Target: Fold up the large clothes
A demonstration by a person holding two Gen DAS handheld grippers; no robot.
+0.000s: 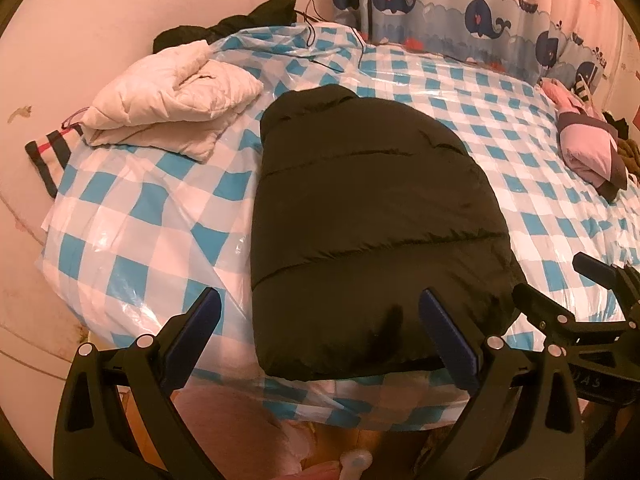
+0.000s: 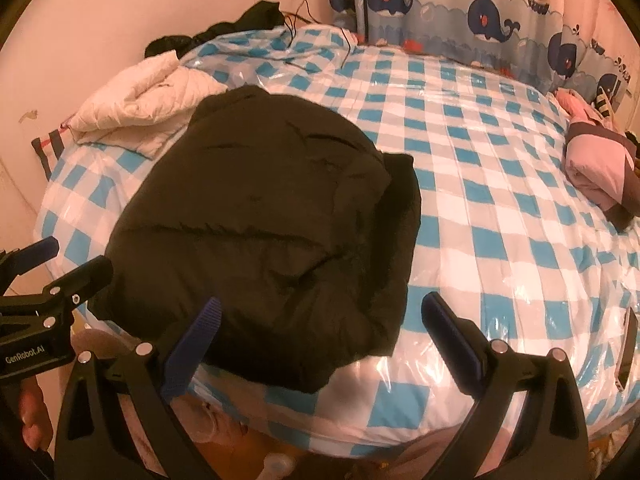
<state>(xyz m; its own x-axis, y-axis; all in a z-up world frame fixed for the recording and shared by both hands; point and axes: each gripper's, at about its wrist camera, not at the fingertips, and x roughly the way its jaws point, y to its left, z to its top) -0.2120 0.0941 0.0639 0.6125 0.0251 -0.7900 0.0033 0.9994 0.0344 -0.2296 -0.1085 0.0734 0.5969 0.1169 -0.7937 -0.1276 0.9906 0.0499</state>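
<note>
A black puffer jacket (image 1: 372, 216) lies folded into a narrow block on the bed (image 1: 132, 236) with its blue-and-white checked cover under clear plastic. It also shows in the right wrist view (image 2: 264, 216). My left gripper (image 1: 320, 320) is open and empty, hovering at the jacket's near edge. My right gripper (image 2: 320, 320) is open and empty, at the jacket's near right corner. Each gripper shows at the edge of the other's view: the right gripper (image 1: 580, 300) and the left gripper (image 2: 60, 268).
A folded cream quilted jacket (image 1: 172, 100) lies at the bed's far left, a dark garment (image 1: 256, 16) behind it. A folded pink garment (image 1: 588, 148) lies at the far right. A phone (image 2: 626, 348) lies near the bed's right edge. Whale-print curtains (image 1: 480, 12) hang behind.
</note>
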